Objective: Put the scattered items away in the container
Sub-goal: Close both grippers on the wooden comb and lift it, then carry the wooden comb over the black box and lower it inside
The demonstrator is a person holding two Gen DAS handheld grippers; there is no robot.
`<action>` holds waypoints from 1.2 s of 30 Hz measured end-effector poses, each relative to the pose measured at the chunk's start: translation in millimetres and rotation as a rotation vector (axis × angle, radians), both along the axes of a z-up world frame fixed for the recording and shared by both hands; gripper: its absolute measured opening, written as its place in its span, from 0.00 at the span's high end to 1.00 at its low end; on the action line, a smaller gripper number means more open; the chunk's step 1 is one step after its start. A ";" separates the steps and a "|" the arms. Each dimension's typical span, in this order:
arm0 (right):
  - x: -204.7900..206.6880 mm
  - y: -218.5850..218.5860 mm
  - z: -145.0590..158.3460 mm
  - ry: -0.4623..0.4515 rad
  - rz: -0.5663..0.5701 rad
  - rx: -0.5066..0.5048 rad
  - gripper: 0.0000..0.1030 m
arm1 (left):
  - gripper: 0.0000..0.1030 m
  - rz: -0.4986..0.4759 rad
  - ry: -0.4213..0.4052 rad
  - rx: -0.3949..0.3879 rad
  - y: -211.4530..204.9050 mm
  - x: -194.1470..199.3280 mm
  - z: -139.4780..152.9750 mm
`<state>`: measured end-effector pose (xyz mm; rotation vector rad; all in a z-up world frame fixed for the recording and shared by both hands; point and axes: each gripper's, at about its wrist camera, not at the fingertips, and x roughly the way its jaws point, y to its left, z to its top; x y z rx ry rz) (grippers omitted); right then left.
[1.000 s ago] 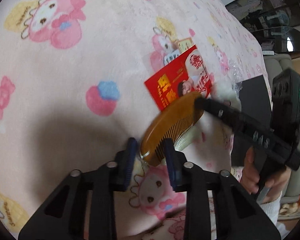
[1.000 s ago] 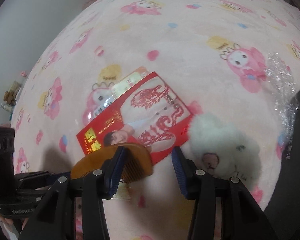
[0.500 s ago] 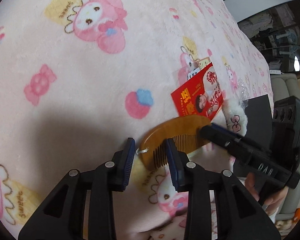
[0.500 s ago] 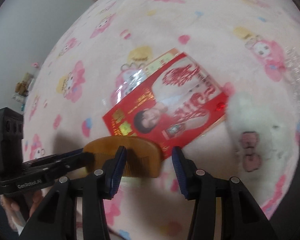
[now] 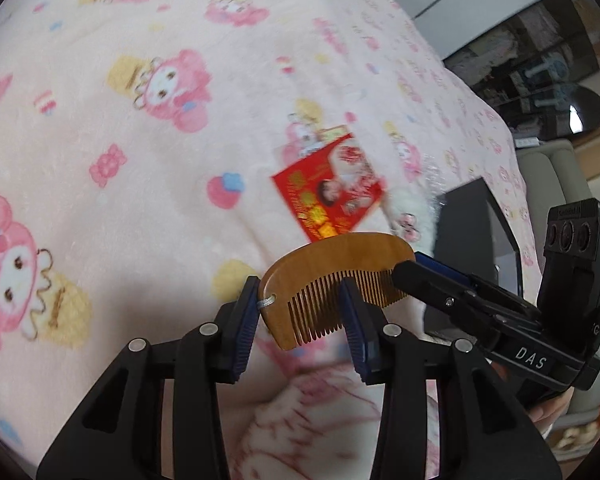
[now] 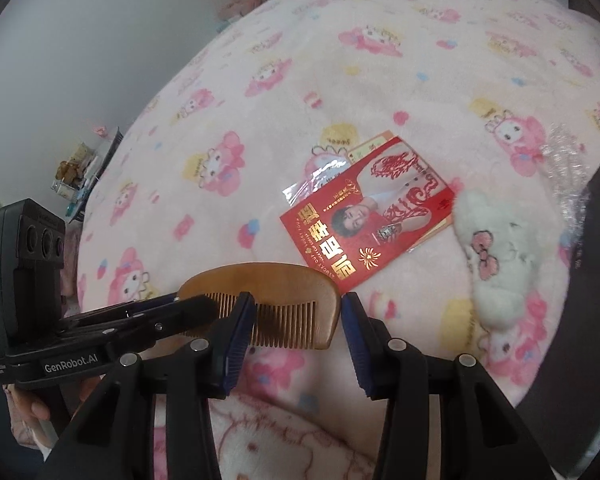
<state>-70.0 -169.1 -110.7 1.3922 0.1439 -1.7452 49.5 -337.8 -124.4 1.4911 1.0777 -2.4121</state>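
A brown wooden comb (image 5: pixel 332 276) is held in the air above the pink blanket, one end between each gripper's fingers. My left gripper (image 5: pixel 300 312) closes on its corded end. My right gripper (image 6: pixel 296 320) holds the other end (image 6: pixel 284 304); in the left wrist view its fingertips (image 5: pixel 416 276) pinch the comb. A red printed packet (image 6: pixel 364 220) lies on the blanket beyond, partly on a clear sleeve. A white plush toy (image 6: pixel 496 252) lies to its right. The dark container (image 5: pixel 476 240) stands at the right.
The blanket (image 5: pixel 140 160) has pink cartoon prints and covers a bed. Crinkled clear plastic (image 6: pixel 568 168) lies by the container's edge. Shelves and a dark cabinet (image 5: pixel 540 60) stand behind the bed. A grey wall is on the left in the right wrist view.
Both grippers have lifted the comb off the blanket and drawn back; the red packet and plush now look farther away.
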 end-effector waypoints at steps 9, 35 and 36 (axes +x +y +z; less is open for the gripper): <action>7.4 72.8 48.0 0.076 -0.090 -0.058 0.60 | 0.62 -0.122 0.081 -0.049 71.1 -12.7 53.4; -151.0 327.6 50.5 0.186 -0.544 0.014 0.60 | 0.61 -0.597 0.076 -0.098 322.9 -255.7 39.9; -153.1 329.1 42.5 0.159 -0.543 0.026 0.60 | 0.61 -0.599 0.054 -0.091 323.3 -253.9 27.9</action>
